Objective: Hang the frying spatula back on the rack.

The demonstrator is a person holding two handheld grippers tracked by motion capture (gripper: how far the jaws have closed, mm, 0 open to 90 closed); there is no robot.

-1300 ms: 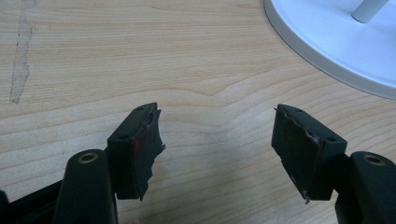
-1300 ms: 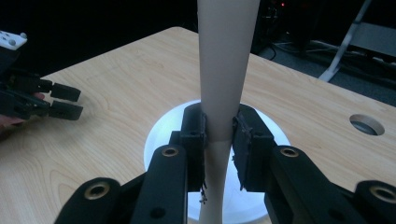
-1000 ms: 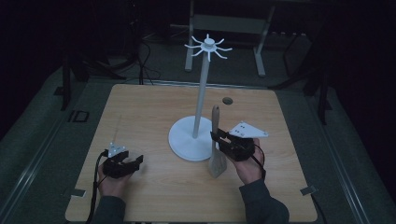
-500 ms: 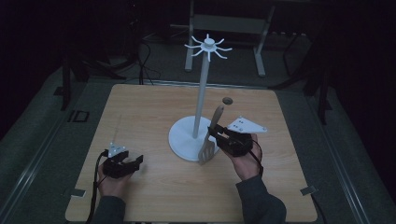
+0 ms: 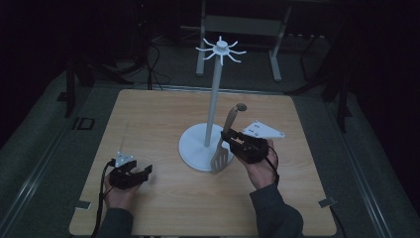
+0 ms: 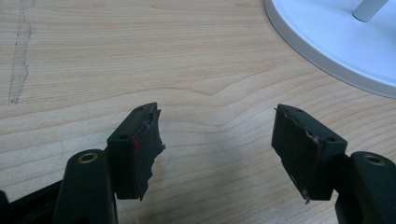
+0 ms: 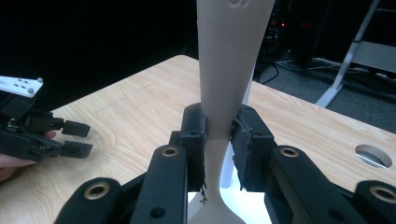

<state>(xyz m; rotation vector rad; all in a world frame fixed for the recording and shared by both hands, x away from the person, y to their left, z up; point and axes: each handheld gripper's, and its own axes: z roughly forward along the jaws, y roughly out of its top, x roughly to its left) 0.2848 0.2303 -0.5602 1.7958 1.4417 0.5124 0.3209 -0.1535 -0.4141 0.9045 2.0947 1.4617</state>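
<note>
A tall white stand (image 5: 214,99) with hooks spread around its top rises from a round white base (image 5: 195,148) at the table's middle. My right gripper (image 5: 229,137) is shut on the handle of a beige slotted spatula (image 5: 220,158), just right of the pole. The spatula leans, its slotted head low over the base's edge and its handle pointing up and away. In the right gripper view the jaws clamp the handle (image 7: 231,51) at its narrow neck, my right gripper (image 7: 218,133). My left gripper (image 5: 132,173) rests open on the table at the front left, nothing between its jaws (image 6: 217,144).
The wooden table (image 5: 158,119) has a small round hole (image 5: 240,106) behind the spatula. The stand's base (image 6: 327,42) lies ahead and right of the left gripper. The left gripper (image 7: 70,135) lies far left in the right gripper view. Dark floor, cables and a metal frame (image 5: 237,25) surround the table.
The right gripper has lifted the spatula and carried it a little farther from the person, tilting it from upright to a lean beside the pole. The left gripper has stayed put.
</note>
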